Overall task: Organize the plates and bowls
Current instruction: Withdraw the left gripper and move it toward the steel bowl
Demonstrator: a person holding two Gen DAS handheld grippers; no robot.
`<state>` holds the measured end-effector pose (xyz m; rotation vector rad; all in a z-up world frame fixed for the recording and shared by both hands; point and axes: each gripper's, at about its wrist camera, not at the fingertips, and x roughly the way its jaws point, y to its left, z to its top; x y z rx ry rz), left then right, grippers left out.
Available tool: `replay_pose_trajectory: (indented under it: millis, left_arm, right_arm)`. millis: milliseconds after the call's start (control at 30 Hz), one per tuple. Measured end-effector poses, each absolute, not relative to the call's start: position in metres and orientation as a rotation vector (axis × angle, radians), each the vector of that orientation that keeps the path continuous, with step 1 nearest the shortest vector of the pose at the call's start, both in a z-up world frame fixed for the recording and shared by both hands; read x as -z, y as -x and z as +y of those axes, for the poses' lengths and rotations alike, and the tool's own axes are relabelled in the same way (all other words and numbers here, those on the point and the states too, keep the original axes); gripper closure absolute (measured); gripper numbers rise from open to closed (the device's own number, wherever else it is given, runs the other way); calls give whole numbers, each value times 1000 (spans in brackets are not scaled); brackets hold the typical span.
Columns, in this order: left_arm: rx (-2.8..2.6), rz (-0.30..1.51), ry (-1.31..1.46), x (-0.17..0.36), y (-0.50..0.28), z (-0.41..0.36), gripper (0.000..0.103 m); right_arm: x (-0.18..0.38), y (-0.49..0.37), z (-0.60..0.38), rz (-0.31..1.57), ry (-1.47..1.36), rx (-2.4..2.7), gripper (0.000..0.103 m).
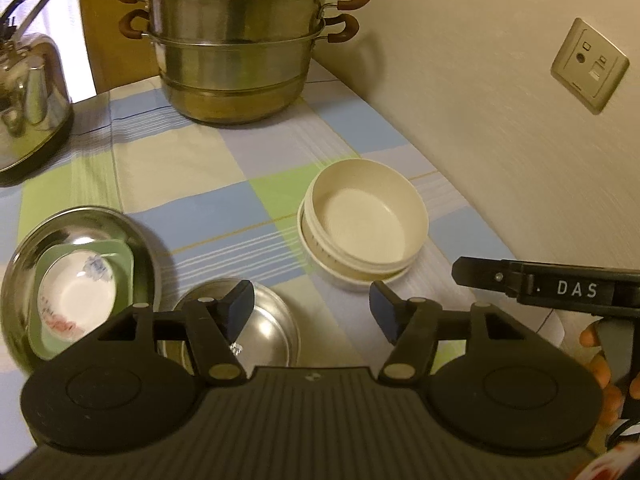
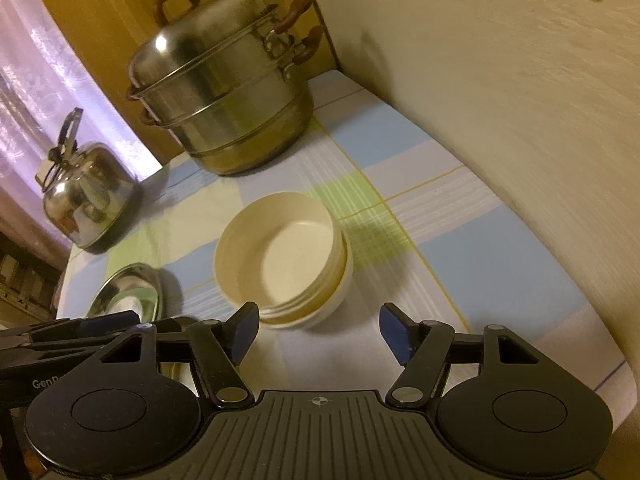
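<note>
Both grippers – left (image 1: 312, 306), right (image 2: 318, 330) – jaws apart, holding nothing, above the checked cloth (image 1: 192, 184); cream bowls (image 2: 280, 256) nested just ahead.

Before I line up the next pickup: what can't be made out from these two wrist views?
- Small steel bowl: left wrist view, the left gripper covers its near half.
- Large steel bowl: right wrist view, its contents sit behind the left gripper's fingers.
- Cream bowls: motion blur; the number stacked is unclear.
- Kettle: left wrist view, cut off by the left edge.
</note>
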<state>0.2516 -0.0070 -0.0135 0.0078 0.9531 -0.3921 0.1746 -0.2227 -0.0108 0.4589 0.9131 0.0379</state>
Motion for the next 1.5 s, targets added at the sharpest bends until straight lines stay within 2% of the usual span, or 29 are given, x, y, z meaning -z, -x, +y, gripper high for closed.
replay_pose_trajectory:
  millis: [100,800,1500]
  left_arm:
    - [384,949,-8,10,-238,0,38]
    - [256,1000,48,19,-158,46,38]
    - [175,1053,66,34,-130,62,38]
  right_arm:
    - [8,-162,-219,913,-465,-49,34]
    - [11,-98,-188,989,-436,-142,32]
    - [35,-84,-150,1087,-335,-242,32]
